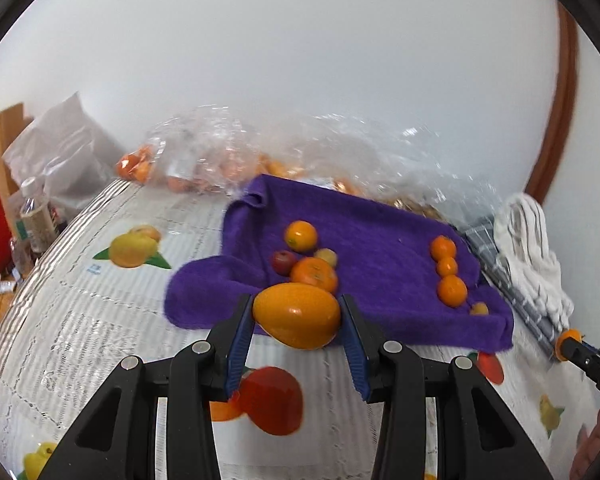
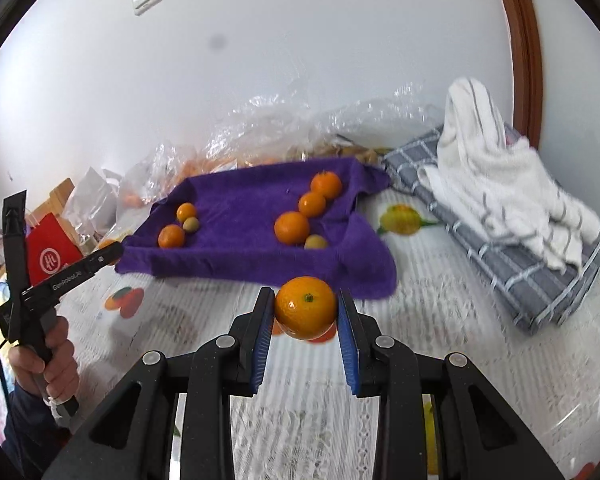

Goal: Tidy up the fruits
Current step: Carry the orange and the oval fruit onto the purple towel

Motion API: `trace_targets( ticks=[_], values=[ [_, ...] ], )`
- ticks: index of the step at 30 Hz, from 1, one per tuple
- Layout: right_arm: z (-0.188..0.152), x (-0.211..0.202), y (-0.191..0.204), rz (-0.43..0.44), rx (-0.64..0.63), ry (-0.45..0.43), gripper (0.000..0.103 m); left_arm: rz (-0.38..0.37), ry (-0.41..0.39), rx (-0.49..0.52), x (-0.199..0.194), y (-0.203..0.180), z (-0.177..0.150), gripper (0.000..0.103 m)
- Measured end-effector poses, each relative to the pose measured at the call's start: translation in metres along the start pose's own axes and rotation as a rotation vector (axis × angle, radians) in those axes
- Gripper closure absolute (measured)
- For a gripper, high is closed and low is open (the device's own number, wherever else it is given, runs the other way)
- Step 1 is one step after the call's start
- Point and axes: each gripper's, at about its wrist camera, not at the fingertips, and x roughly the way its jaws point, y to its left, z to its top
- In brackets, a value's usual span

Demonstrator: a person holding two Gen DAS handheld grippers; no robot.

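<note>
A purple towel lies on the table; it also shows in the right wrist view. On it, a left group holds two oranges, a small red apple and a small yellow fruit. A row of three oranges and a small yellow fruit lies at the right, also seen from the right wrist. My left gripper is shut on a large orange oval fruit at the towel's near edge. My right gripper is shut on a round orange above the tablecloth, short of the towel.
Clear plastic bags of oranges lie behind the towel. A white towel rests on a grey checked cloth at the right. A red bag, a bottle and clutter stand off the left edge. The tablecloth has printed fruit.
</note>
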Motion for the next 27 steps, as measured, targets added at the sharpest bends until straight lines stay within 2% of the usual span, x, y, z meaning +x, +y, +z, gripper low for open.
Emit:
trace_targets(
  ticks=[5,10,18,27],
  values=[
    [0.012,0.007,0.006,-0.012,-0.025,-0.012,0.072,-0.002,-0.004,-0.075,-0.004,0.019,0.007,0.063],
    [0.026,0.023,0.002,0.021,0.006,0.011,0.072,0.066,-0.010,-0.005,-0.010,0.022,0.009,0.063],
    [0.066,0.048,0.013,0.046,-0.014,0.007,0.072,0.039,0.026,0.003,-0.015,0.023,0.046,0.063],
    [0.089,0.086,0.023,0.045,-0.047,0.044,0.072,0.047,0.050,0.047,0.011,0.003,0.075,0.063]
  ],
)
